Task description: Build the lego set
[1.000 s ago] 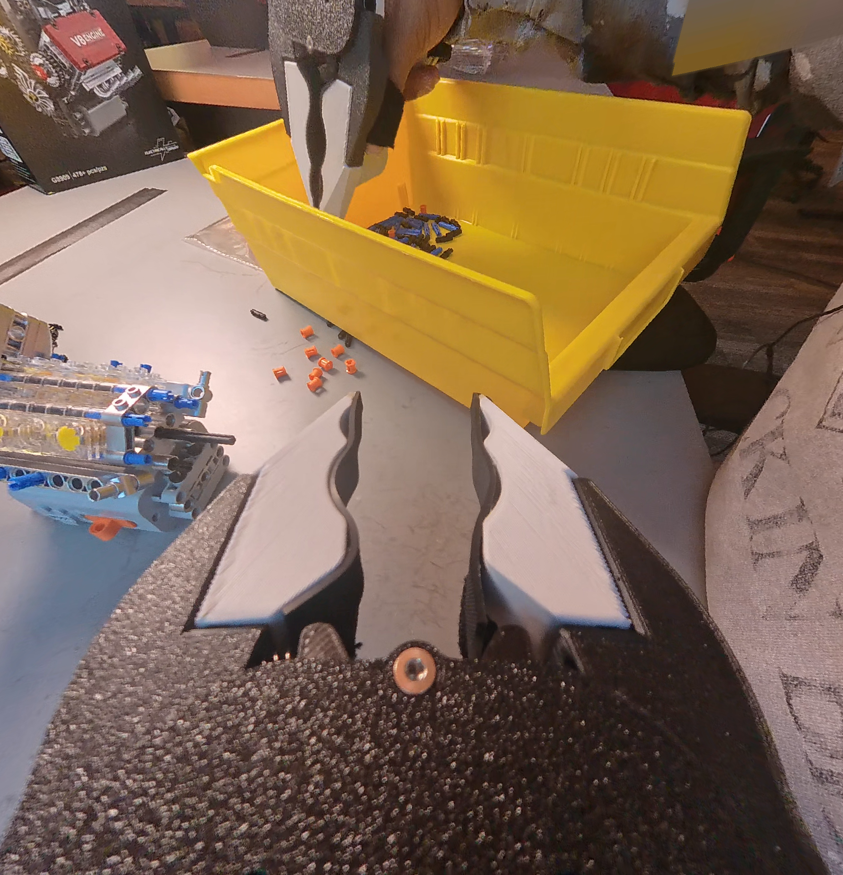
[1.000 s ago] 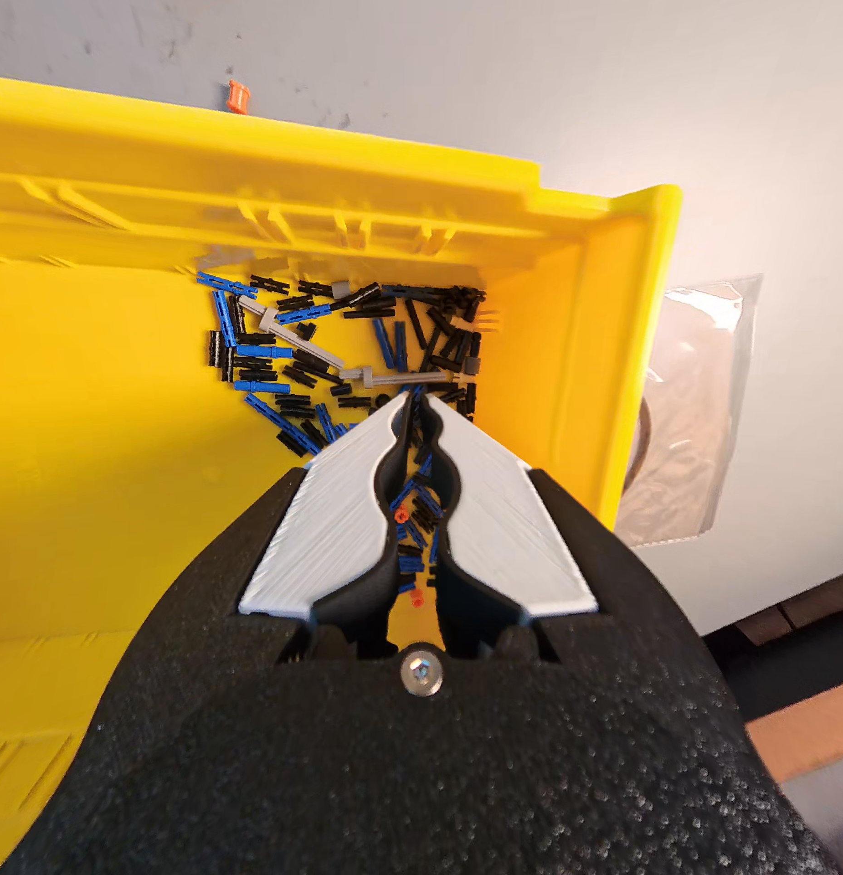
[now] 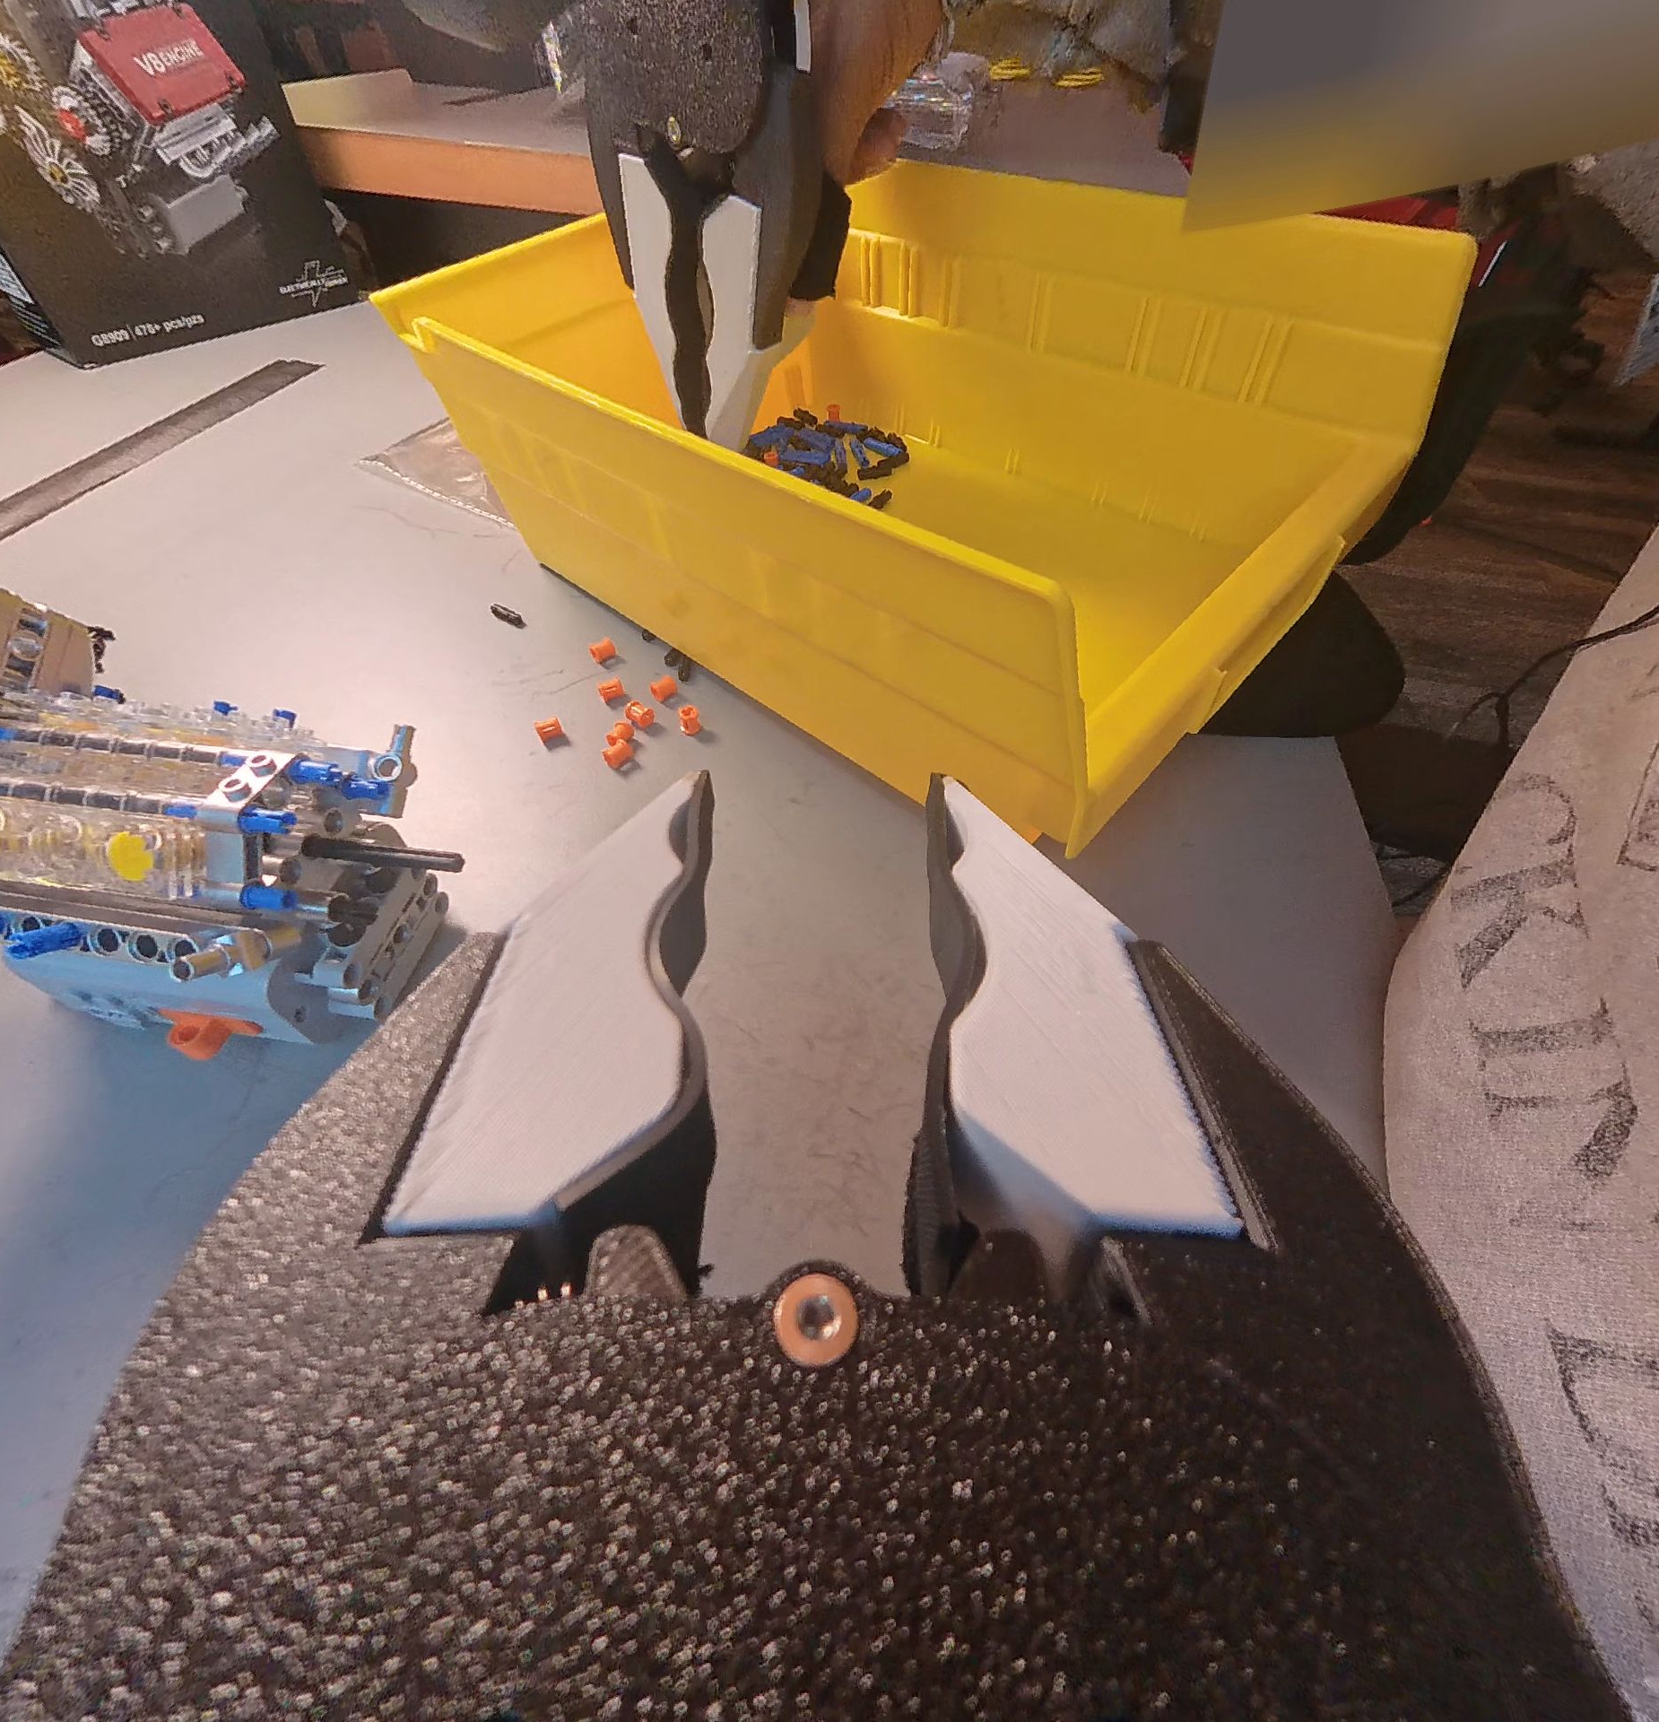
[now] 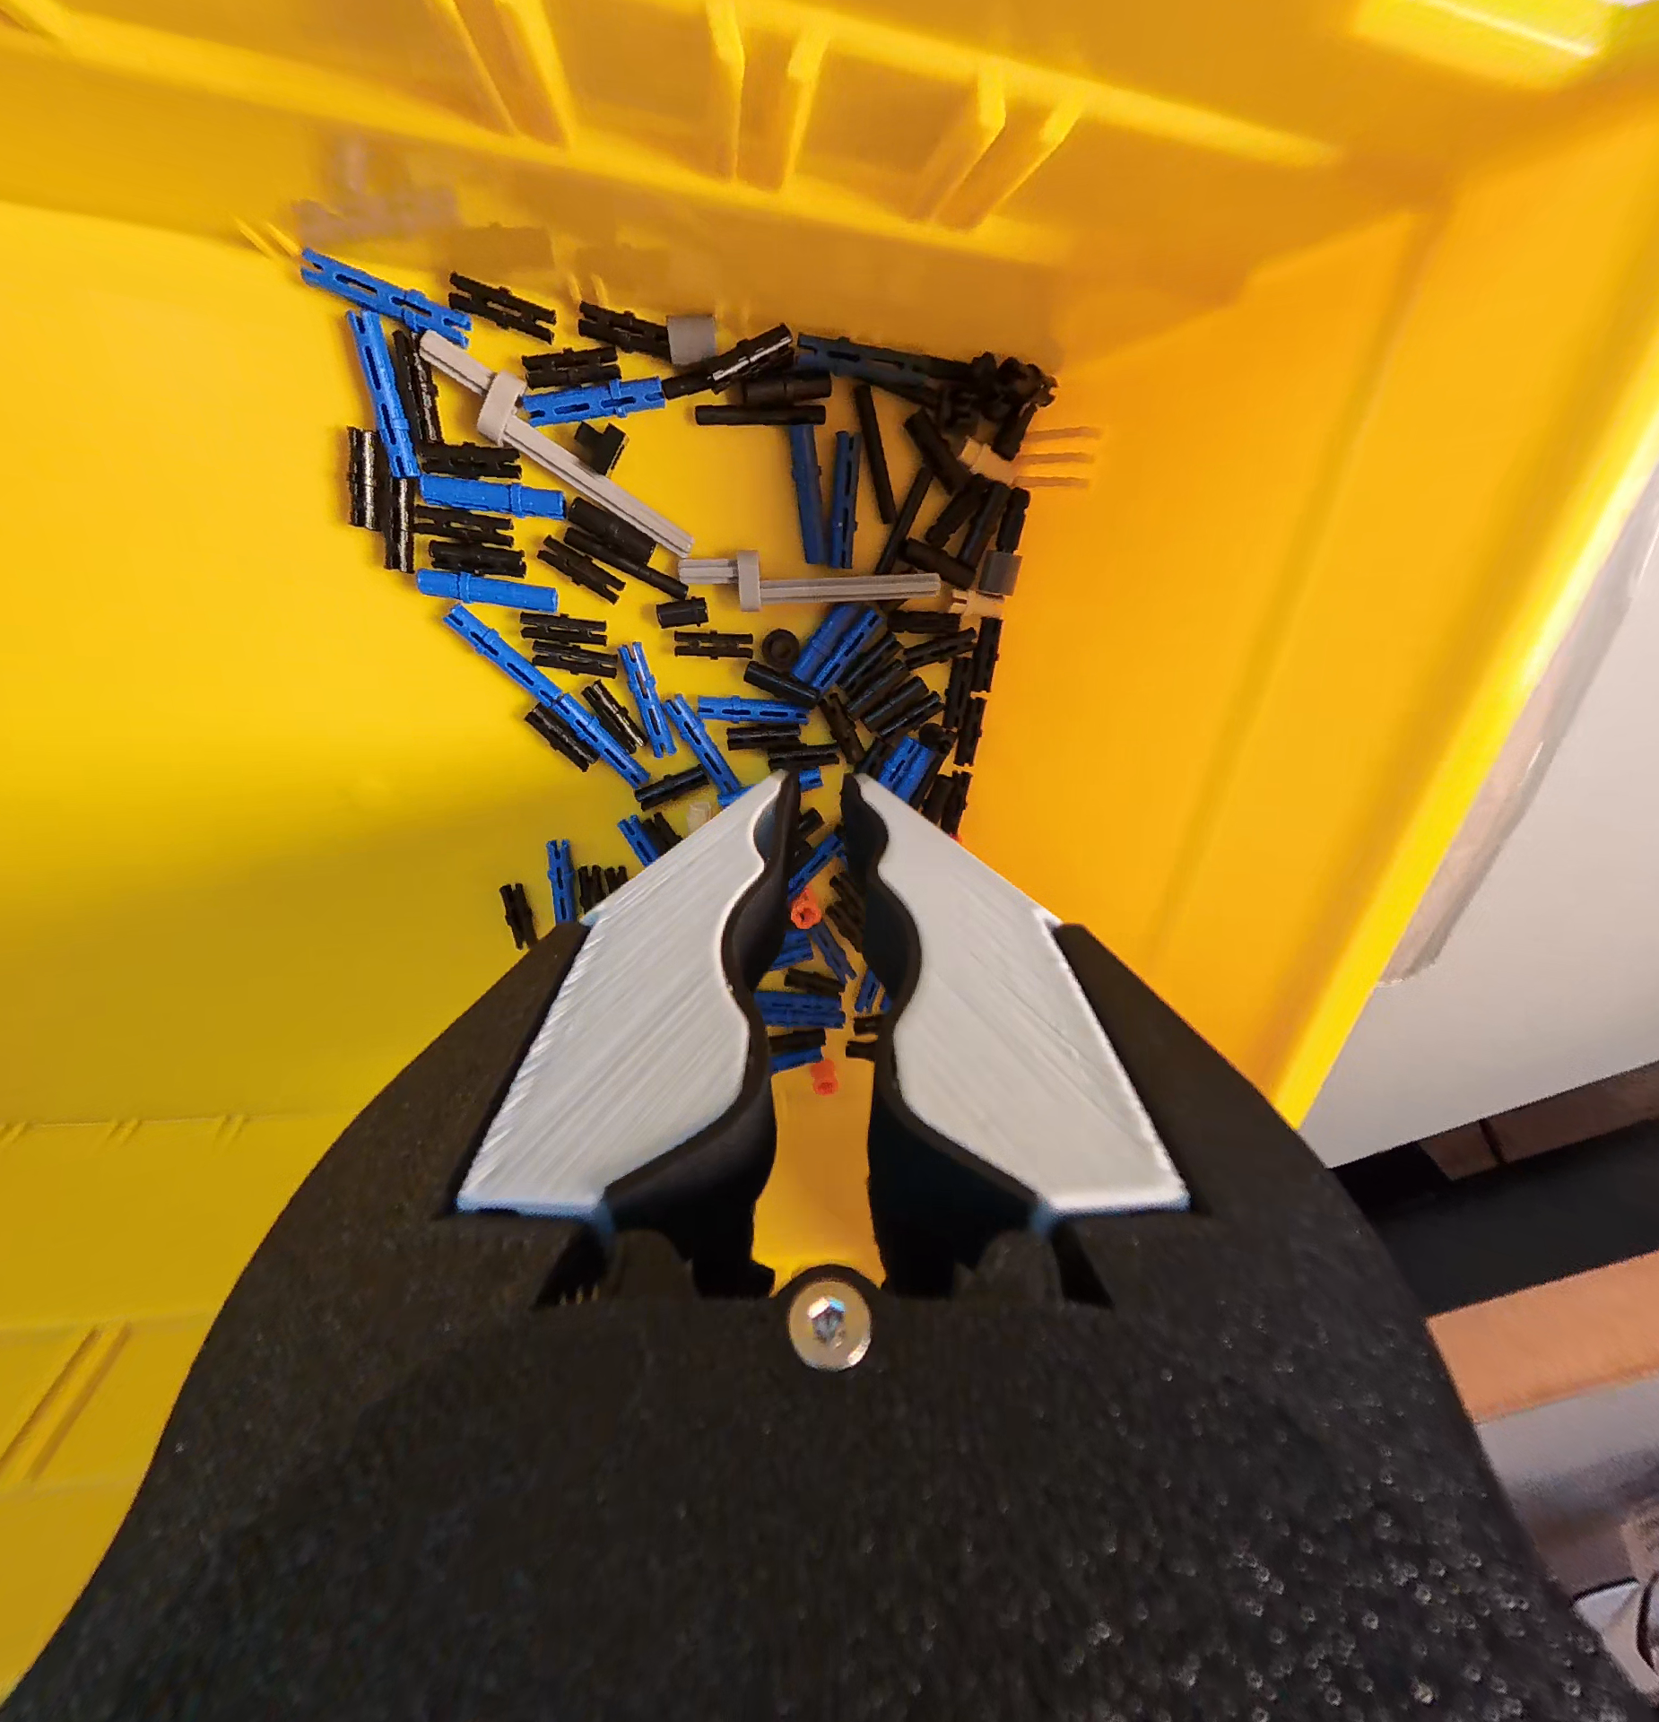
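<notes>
the right tool (image 4: 818,785) has dropped deeper into the yellow bin (image 4: 174,652), so the heap of black and blue pins (image 4: 677,578) now fills far more of the right wrist view, and the surface beyond the bin's rim at 12 o'clock has gone out of sight. its fingers, nearly touching a second ago, now stand slightly apart at the tips. in the left wrist view the right tool (image 3: 714,424) has turned to show both fingers, tips down beside the heap (image 3: 830,452).
</notes>
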The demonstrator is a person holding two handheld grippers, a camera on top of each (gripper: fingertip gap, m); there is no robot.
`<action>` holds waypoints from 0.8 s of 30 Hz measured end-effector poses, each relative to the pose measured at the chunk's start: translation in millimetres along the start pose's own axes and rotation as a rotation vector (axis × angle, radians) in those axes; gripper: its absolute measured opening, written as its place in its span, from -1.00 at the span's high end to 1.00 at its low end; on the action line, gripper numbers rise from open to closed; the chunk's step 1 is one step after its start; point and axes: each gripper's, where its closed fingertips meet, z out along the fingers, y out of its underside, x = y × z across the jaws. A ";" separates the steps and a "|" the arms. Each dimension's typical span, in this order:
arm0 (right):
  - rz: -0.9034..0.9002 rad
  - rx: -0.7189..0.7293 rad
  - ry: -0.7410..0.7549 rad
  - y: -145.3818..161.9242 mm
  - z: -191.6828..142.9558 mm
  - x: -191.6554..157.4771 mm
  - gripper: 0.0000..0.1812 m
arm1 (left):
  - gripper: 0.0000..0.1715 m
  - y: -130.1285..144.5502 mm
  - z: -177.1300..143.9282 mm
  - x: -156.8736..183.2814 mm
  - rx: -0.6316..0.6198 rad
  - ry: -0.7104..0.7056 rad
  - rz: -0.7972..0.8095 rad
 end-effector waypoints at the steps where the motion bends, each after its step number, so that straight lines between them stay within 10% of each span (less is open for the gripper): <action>1: -0.003 -0.005 0.001 -0.2 1.6 -0.2 0.92 | 0.49 0.0 0.0 -0.1 0.000 0.000 -0.001; 13: -0.011 0.125 -0.130 -22.8 -2.9 -22.1 0.97 | 0.49 -0.5 -0.4 -1.1 0.004 0.004 -0.015; 24: 0.026 0.042 0.057 -7.9 -0.2 12.0 1.00 | 0.49 -0.3 -0.3 -0.8 0.002 0.006 -0.018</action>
